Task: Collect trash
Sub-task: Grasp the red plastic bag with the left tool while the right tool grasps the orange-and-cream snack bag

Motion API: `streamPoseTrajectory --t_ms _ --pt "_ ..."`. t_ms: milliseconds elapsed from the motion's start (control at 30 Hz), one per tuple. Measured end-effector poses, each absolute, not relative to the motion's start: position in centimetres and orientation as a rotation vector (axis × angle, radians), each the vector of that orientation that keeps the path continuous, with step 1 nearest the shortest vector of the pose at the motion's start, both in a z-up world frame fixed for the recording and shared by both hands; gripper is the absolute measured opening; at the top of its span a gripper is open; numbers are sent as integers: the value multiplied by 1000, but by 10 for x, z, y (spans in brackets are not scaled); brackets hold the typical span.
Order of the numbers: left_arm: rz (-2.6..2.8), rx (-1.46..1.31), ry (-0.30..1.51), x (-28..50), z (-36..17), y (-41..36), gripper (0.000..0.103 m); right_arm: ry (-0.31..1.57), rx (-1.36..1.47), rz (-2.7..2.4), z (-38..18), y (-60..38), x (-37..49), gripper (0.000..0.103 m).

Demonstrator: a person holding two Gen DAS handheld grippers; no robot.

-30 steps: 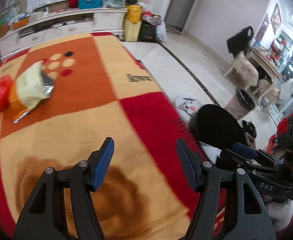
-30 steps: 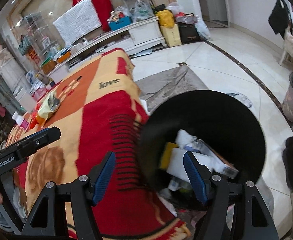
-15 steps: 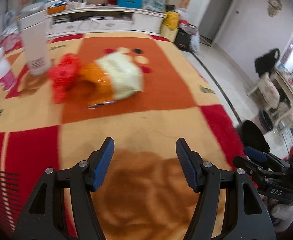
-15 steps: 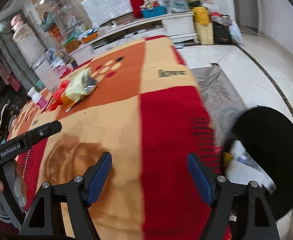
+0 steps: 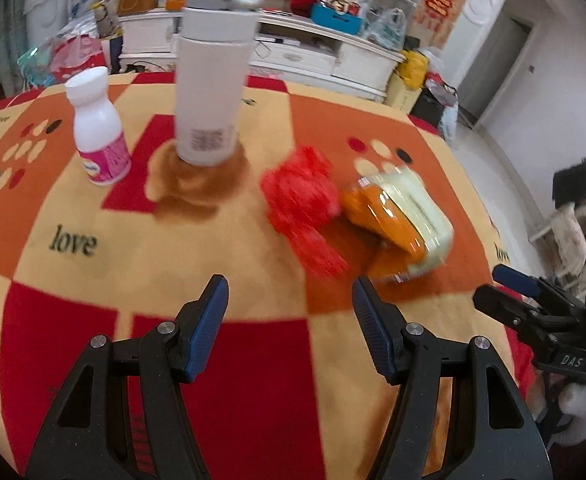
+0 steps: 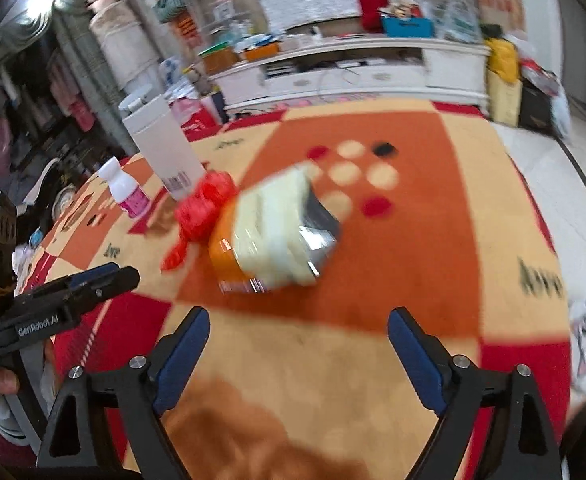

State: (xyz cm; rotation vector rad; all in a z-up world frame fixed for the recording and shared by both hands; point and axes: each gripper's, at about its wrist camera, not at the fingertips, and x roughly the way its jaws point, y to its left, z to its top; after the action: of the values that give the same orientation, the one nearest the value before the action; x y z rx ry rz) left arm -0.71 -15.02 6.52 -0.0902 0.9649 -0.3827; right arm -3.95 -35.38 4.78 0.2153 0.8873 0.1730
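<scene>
A crumpled orange and pale yellow snack bag point(image 5: 403, 218) point(image 6: 275, 232) lies on the checked tablecloth point(image 5: 93, 216), with a red plastic wrapper point(image 5: 301, 204) point(image 6: 201, 208) touching its left side. My left gripper point(image 5: 289, 308) hovers open just short of both, nothing between its blue pads. My right gripper point(image 6: 299, 344) hangs in front of the snack bag with its jaws opening wide and empty. Each gripper shows at the edge of the other's view, the right one point(image 5: 541, 312) at right, the left one point(image 6: 69, 292) at left.
A tall white cylinder point(image 5: 213, 80) point(image 6: 161, 144) and a small white bottle with a pink label point(image 5: 97, 132) point(image 6: 127, 190) stand behind the trash. A white cabinet point(image 6: 353, 68) loaded with clutter runs along the back wall. Tiled floor point(image 6: 565, 184) lies right of the table.
Both grippers swung left, away from the black bin, which has left both views, towards the snack bag and red wrapper. The right jaws spread wider; the left kept their gap.
</scene>
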Motion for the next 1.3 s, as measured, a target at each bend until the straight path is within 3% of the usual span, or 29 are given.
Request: streamPoseTrajectory --t_ms 300,367,400,533,667,733,1300 --pt "-407 -198 964 46 66 -153 66 953 65 218 31 -317 32 91" --pt "-411 -201 974 56 62 -161 66 967 81 229 23 -322 34 79" --pt "-412 -197 983 60 58 -167 66 957 120 249 20 -328 32 65" --pt "-369 -156 998 72 47 -184 66 922 188 252 19 -345 18 60" --pt "-343 -184 1024 81 29 -189 64 896 181 250 27 -352 -5 59" --pt "-364 -186 1045 80 24 -193 42 883 187 251 31 -355 -16 59" --pt "-518 -97 973 -67 62 -204 39 823 196 205 49 -367 -128 59"
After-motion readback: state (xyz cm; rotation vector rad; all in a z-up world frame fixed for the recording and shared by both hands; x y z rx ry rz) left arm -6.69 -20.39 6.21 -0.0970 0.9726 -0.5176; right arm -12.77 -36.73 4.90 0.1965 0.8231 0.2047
